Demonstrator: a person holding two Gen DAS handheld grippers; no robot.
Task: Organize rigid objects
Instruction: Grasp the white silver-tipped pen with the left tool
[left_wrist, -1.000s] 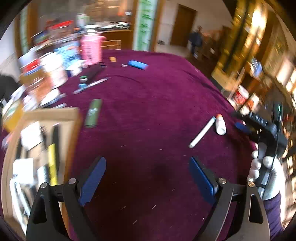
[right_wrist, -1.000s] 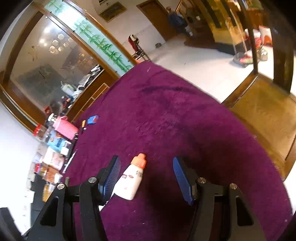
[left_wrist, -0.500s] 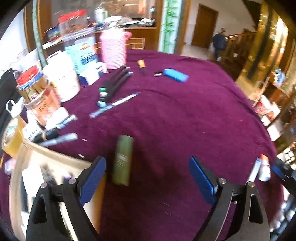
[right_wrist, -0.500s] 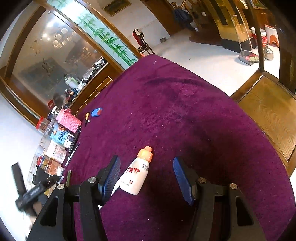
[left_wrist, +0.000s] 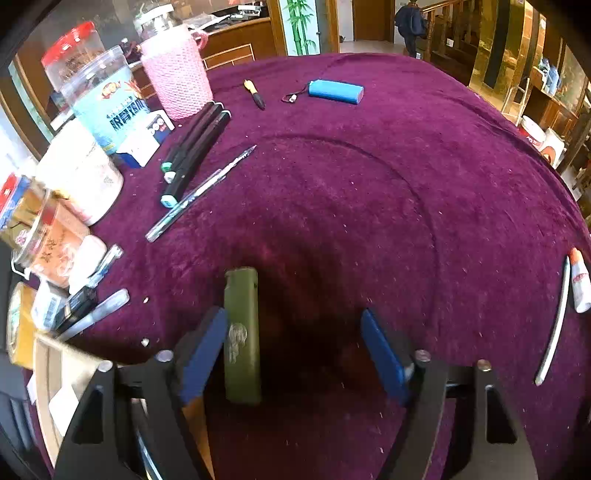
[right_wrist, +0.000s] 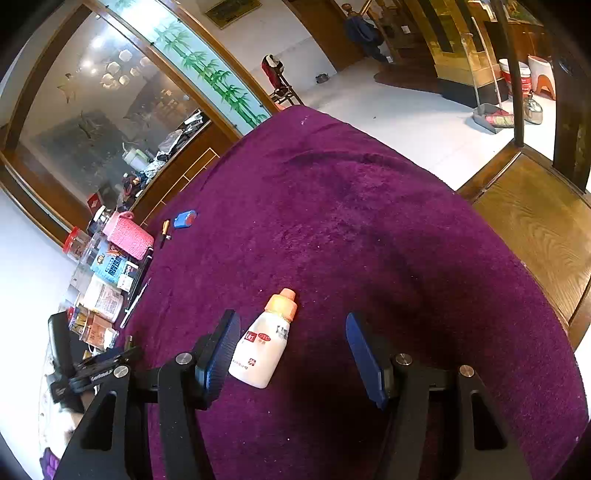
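1. Over the last second the left gripper (left_wrist: 293, 349) swung away from the wooden tray (left_wrist: 44, 373) and now sits over the olive green lighter (left_wrist: 242, 336), jaws spread wide, lighter lying just beside the left pad (touching? can't tell)
2. The right gripper (right_wrist: 291, 354) barely shifted, also spread, with the white glue bottle (right_wrist: 267, 341) on the purple cloth (right_wrist: 369, 229) between its pads, not pinched
3. So both look lined up for a grab, nothing lifted yet
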